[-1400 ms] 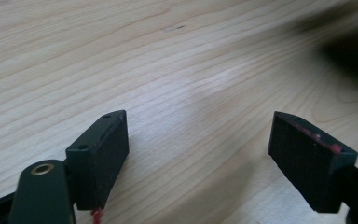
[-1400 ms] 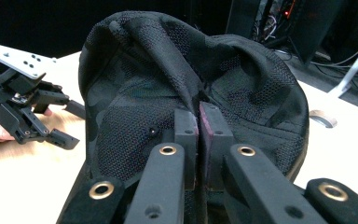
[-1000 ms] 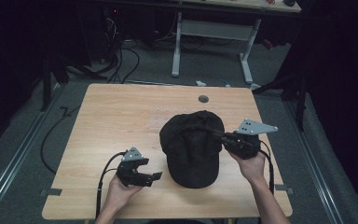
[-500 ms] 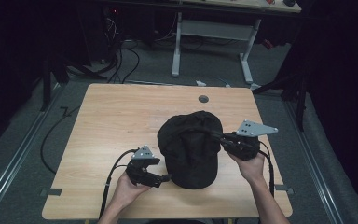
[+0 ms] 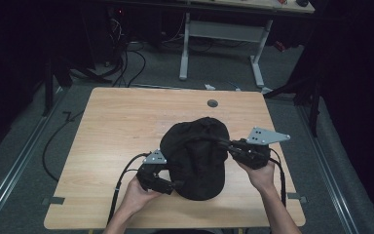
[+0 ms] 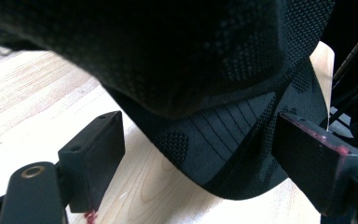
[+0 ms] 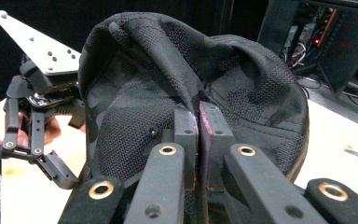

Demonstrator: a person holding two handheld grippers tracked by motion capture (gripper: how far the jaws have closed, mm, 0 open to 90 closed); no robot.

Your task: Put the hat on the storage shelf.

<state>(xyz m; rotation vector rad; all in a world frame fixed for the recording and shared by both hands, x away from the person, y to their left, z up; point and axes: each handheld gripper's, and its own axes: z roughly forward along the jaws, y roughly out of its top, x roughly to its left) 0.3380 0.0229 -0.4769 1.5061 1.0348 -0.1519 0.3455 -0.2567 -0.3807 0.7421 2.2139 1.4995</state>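
Note:
A black mesh cap lies on the wooden table, its brim toward the near edge. My right gripper comes in from the cap's right side and is shut on a pinched fold of the crown fabric. My left gripper sits at the cap's near left, open. In the left gripper view its jaws stand wide apart, one on each side of the brim, with neither pad pressing on it. The right gripper view also shows the left gripper beside the cap.
A round cable hole sits near the table's far edge. Beyond the table stands a white-legged desk, with cables on the floor. Bare tabletop spreads to the left of the cap.
My left gripper has moved right and slightly up, from open tabletop to the cap's brim. The right gripper and its hold on the crown have stayed put.

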